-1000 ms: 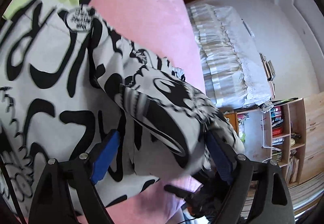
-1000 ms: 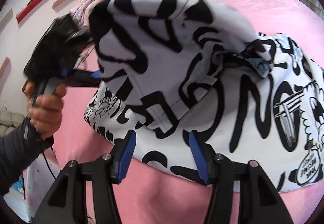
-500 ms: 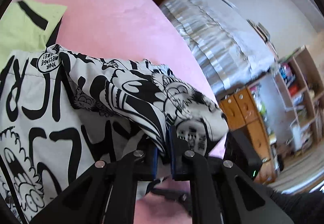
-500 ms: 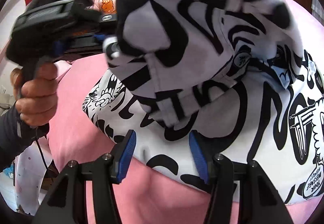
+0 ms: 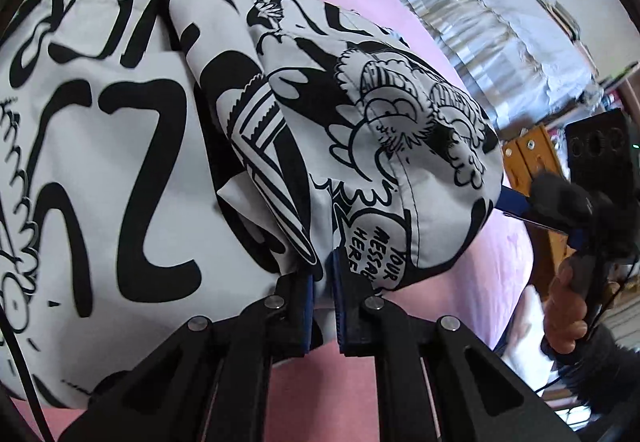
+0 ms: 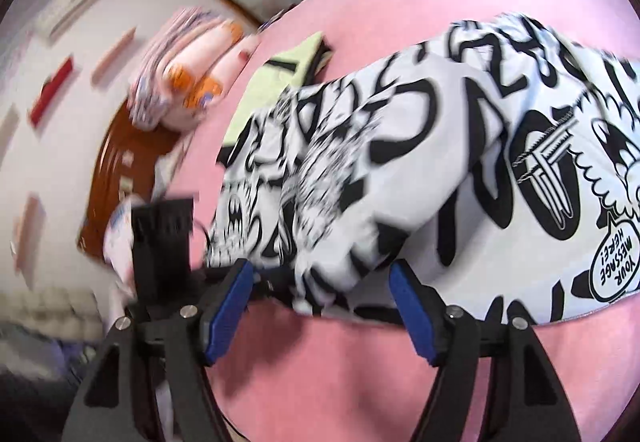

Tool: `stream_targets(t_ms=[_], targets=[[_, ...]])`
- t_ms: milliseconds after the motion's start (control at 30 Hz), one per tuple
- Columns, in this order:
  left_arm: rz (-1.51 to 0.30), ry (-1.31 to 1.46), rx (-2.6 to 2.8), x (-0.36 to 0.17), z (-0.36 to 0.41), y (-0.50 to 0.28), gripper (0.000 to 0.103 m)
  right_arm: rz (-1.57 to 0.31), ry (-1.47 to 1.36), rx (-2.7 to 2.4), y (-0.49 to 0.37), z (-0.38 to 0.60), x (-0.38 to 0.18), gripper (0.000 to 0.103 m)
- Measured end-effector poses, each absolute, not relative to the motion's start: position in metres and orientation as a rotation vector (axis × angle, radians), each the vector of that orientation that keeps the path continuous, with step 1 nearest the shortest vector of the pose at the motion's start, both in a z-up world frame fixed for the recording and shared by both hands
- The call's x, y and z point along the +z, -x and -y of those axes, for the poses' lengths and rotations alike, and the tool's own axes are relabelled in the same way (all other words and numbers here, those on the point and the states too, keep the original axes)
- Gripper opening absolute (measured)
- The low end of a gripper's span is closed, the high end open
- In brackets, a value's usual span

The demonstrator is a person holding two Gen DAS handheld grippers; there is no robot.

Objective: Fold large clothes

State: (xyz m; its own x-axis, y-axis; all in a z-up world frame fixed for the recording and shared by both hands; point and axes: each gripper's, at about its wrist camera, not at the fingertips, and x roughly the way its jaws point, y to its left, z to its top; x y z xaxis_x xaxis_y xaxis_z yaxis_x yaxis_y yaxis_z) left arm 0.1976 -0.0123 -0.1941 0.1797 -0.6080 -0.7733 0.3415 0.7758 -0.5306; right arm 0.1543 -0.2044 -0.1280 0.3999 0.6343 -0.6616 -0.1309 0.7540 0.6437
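Pink bedding (image 5: 492, 274) covers the bed, and bare stretches of it are seen beyond the far edge and along the near edge of the garment (image 5: 132, 146). In the right wrist view the near hem of the garment (image 6: 460, 202) lies close to the bed's front, with a strip of pink bedding (image 6: 320, 370) left open below it. A yellow-green cloth (image 6: 276, 78) is partly covered by the garment's far corner. Pillows (image 6: 188, 82) are seen, blurred, at the head of the bed.

The garment is white fabric printed with heavy black lettering and cartoon figures; a speech bubble reading "YOUR MESSAGE HERE" is legible near its edge. Most of it lies spread flat on the bed. One fold is raised off the flat layer and bunched.

The left hand-held gripper (image 5: 322, 282) is seen closed down on the edge of that raised fold, the blue pads nearly together with fabric pinched between them. The right hand-held gripper (image 6: 320, 310) is seen with its pads spread wide; a folded corner of the garment sits between them, and nothing is clamped. The right hand (image 5: 568, 306) is visible beside the bed in the left wrist view.
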Motion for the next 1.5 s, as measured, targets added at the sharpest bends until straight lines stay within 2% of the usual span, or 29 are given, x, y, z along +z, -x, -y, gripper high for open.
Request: stream_targets(t_ms=[100, 200, 300, 367, 433, 467, 533, 600, 667, 733, 800, 833, 867, 933, 1000, 1033, 1067, 1300, 1333, 1400, 1467, 1500], targets=[[-1.231, 0.279, -0.692, -0.196, 0.006, -0.201, 0.008, -1.043, -0.649, 0.464, -0.172, 0.215, -0.138, 0.071], [-1.234, 0.301, -0.715, -0.194, -0.008, -0.207, 0.015, -1.038, -0.748, 0.456, -0.186, 0.224, -0.147, 0.071], [-1.170, 0.403, -0.737, -0.182, -0.030, -0.215, 0.031, -1.014, -0.818, 0.460, -0.196, 0.230, -0.153, 0.071], [-1.120, 0.468, -0.729, -0.178, -0.044, -0.222, 0.058, -1.001, -0.861, 0.460, -0.201, 0.234, -0.157, 0.071], [-1.090, 0.549, -0.725, -0.179, -0.057, -0.232, 0.062, -0.997, -0.898, 0.473, -0.206, 0.238, -0.162, 0.071], [-1.089, 0.585, -0.728, -0.181, -0.061, -0.238, 0.062, -0.998, -0.910, 0.475, -0.209, 0.240, -0.165, 0.070], [-1.097, 0.659, -0.736, -0.190, -0.067, -0.251, 0.062, -1.003, -0.920, 0.479, -0.217, 0.240, -0.169, 0.061], [-1.109, 0.688, -0.724, -0.199, -0.066, -0.261, 0.063, -1.016, -0.935, 0.490, -0.224, 0.244, -0.172, 0.059], [-1.136, 0.704, -0.715, -0.211, -0.061, -0.273, 0.063, -1.015, -0.957, 0.505, -0.230, 0.245, -0.175, 0.050], [-1.156, 0.741, -0.727, -0.221, -0.049, -0.279, 0.063, -1.008, -0.975, 0.533, -0.233, 0.245, -0.174, 0.029], [-1.146, 0.797, -0.741, -0.226, -0.042, -0.285, 0.062, -0.996, -0.953, 0.533, -0.235, 0.246, -0.171, 0.018], [-1.126, 0.822, -0.743, -0.225, -0.040, -0.288, 0.059, -0.992, -0.925, 0.532, -0.235, 0.246, -0.168, 0.014], [-1.092, 0.849, -0.737, -0.221, -0.040, -0.291, 0.052, -0.987, -0.885, 0.522, -0.236, 0.245, -0.164, 0.012], [-1.042, 0.884, -0.704, -0.217, -0.038, -0.299, 0.045, -0.973, -0.801, 0.493, -0.238, 0.243, -0.155, 0.008], [-1.003, 0.896, -0.679, -0.208, -0.045, -0.304, 0.031, -0.947, -0.735, 0.470, -0.242, 0.243, -0.144, 0.006], [-0.986, 0.899, -0.660, -0.202, -0.050, -0.309, 0.021, -0.935, -0.716, 0.464, -0.242, 0.244, -0.141, 0.005], [-0.973, 0.902, -0.648, -0.196, -0.055, -0.313, 0.017, -0.918, -0.702, 0.458, -0.244, 0.245, -0.137, 0.005], [-0.903, 0.830, -0.642, -0.143, -0.091, -0.328, 0.016, -0.768, -0.595, 0.413, -0.249, 0.239, -0.110, 0.004], [-0.924, 0.831, -0.658, -0.144, -0.093, -0.328, 0.017, -0.765, -0.609, 0.421, -0.249, 0.238, -0.112, 0.004], [-0.982, 0.823, -0.692, -0.152, -0.094, -0.324, 0.030, -0.773, -0.621, 0.420, -0.249, 0.237, -0.119, 0.004], [-1.035, 0.784, -0.699, -0.166, -0.095, -0.316, 0.059, -0.788, -0.629, 0.422, -0.248, 0.238, -0.127, 0.004], [-1.053, 0.773, -0.709, -0.174, -0.094, -0.310, 0.067, -0.797, -0.633, 0.423, -0.247, 0.240, -0.130, 0.004]])
